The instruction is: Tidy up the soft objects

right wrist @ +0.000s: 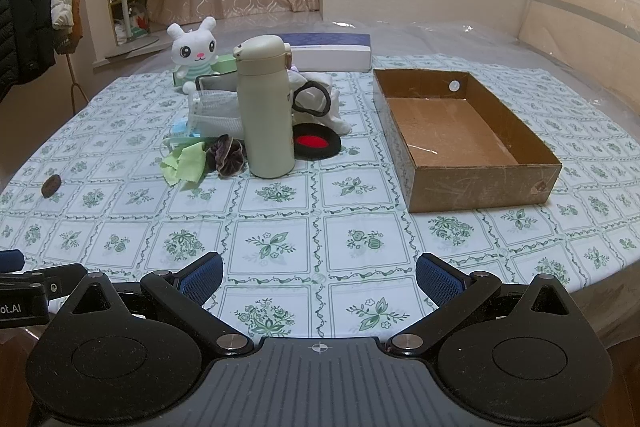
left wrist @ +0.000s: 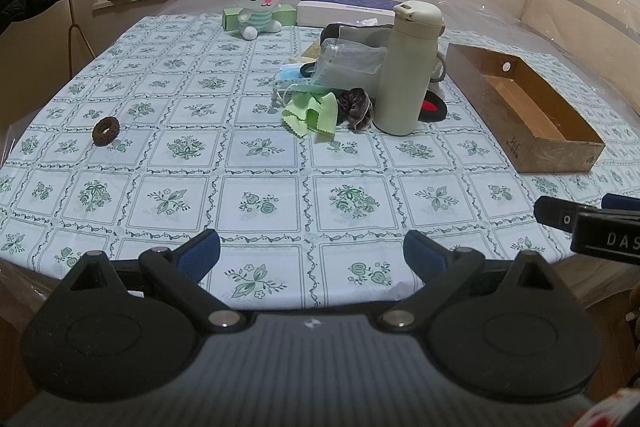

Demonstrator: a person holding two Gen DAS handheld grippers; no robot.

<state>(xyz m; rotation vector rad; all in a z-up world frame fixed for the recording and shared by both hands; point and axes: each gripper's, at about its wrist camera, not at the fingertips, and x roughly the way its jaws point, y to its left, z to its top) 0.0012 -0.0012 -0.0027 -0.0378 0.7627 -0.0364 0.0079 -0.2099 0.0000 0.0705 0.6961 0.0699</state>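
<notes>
Soft things lie heaped ahead of both your claws, around an upright pale thermos (right wrist: pixel 267 107): a crumpled lime-green cloth (left wrist: pixel 311 115) and a dark velvet scrunchie (right wrist: pixel 229 155) at its foot on the left, a blue face mask (left wrist: pixel 291 71) and a grey mesh pouch (left wrist: pixel 352 61) behind those, a round black pad with a red centre (right wrist: pixel 316 141) on the thermos's right, and a white cloth with a black hair band (right wrist: pixel 312 99) draped on it behind.

A small brown hair tie (left wrist: pixel 105 131) sits alone, well apart from the heap, far to the left of your left claw (left wrist: pixel 312 255). A white plush rabbit (left wrist: pixel 258 1) in a striped green top sits upright at the far edge of the worktop (left wrist: pixel 264 195), leaning on a green box (left wrist: pixel 234 18).

An open cardboard box (right wrist: pixel 476 187) stands ahead and right of your right claw (right wrist: pixel 319 275), with nothing in it.

Both claws hover over the near edge of the worktop, side by side, each with blue-padded fingers spread wide and pinching nothing.
</notes>
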